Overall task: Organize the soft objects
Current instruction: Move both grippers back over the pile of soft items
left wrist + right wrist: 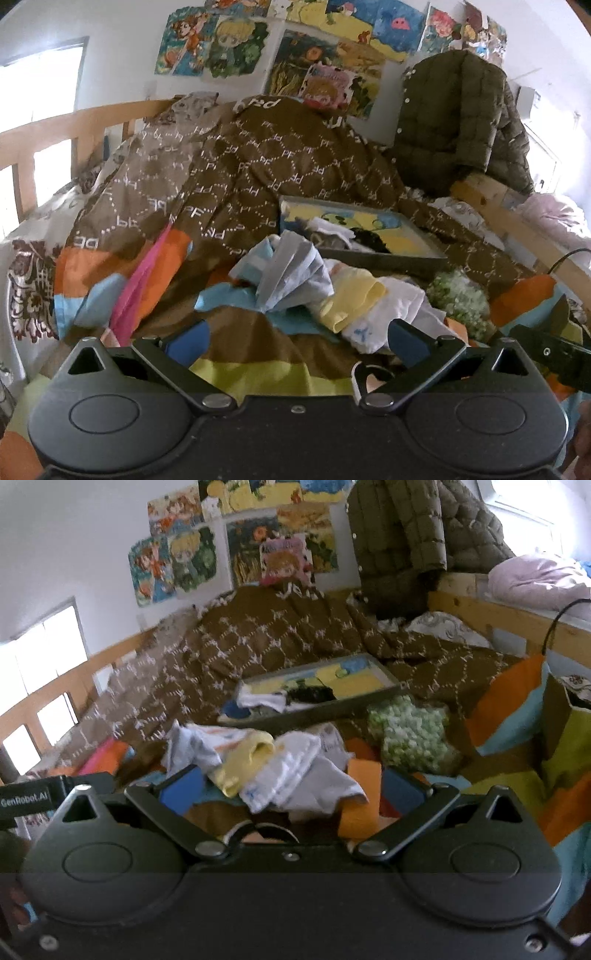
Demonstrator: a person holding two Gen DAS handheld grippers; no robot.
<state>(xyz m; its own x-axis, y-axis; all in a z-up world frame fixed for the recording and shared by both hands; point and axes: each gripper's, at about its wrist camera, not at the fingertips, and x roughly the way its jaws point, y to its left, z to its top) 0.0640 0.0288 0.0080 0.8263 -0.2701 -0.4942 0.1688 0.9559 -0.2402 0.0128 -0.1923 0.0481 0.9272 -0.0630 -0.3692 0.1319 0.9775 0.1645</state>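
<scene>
A heap of small cloths lies on the striped bedcover: a pale blue-grey one (pixel 291 273), a yellow one (pixel 354 299) and a white one (pixel 388 317). My left gripper (pixel 295 343) is open just short of the heap, its blue pads wide apart with nothing between them. In the right wrist view the white cloth (pixel 295 779) and the yellow cloth (pixel 243 760) lie between the spread fingers of my right gripper (pixel 291 790), which is open. Behind the heap a shallow picture tray (pixel 384 260) (pixel 314 710) holds a few white and dark cloths.
A green-and-white fluffy cushion (pixel 461 299) (pixel 410 734) lies right of the heap. A brown patterned duvet (pixel 258 158) is bunched up behind the tray. An olive quilted jacket (pixel 454 122) hangs on the wooden bed rail (pixel 517 221). Posters cover the back wall.
</scene>
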